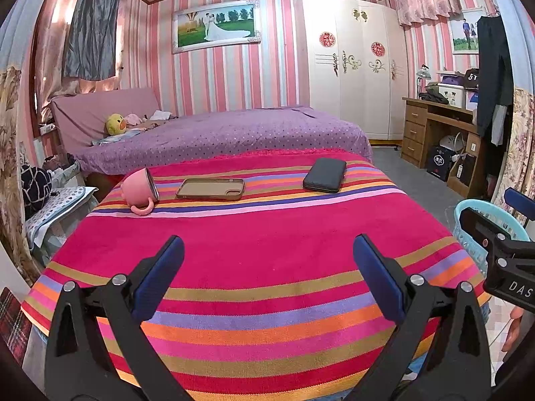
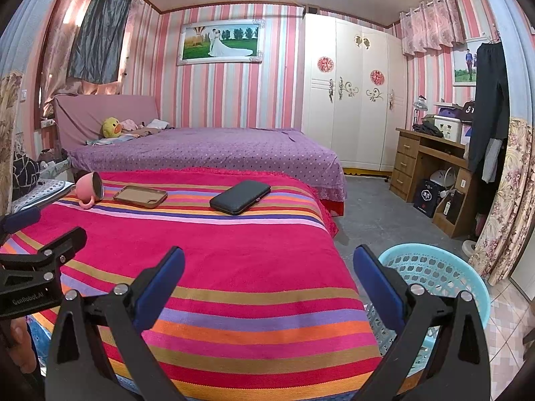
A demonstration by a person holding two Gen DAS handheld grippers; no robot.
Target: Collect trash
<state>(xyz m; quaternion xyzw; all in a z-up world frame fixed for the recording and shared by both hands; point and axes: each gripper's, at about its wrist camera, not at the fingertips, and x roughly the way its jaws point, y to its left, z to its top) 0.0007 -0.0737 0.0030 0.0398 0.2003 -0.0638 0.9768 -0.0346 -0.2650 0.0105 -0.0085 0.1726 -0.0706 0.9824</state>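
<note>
Left tongs (image 1: 269, 279): we find them spread wide with nothing between the blue pads, held above the near part of the striped cloth.
Right tongs (image 2: 269, 289): we find these equally wide apart and holding nothing; their left finger sits over the cloth, their right finger over the basket.
Relative position: we see the right tongs at the right border of the left wrist view, and the left tongs at the left border of the right wrist view, so the two sit side by side.
Striped cloth (image 1: 254, 250): we record a red cloth with multicoloured bands covering the tabletop.
Basket (image 2: 438, 274): we note a light blue perforated basket on the floor, just beside the tabletop's right edge.
Pink mug (image 1: 140, 190): lying on its side at the far left of the cloth, handle toward us.
Phone case (image 1: 210, 188): brown, lying flat just right of the mug.
Black wallet (image 1: 325, 175): flat, further right, apart from the case.
Trash: we cannot pick out any item of trash on the cloth.
Bed (image 1: 227, 133): purple dotted cover, behind the tabletop.
</note>
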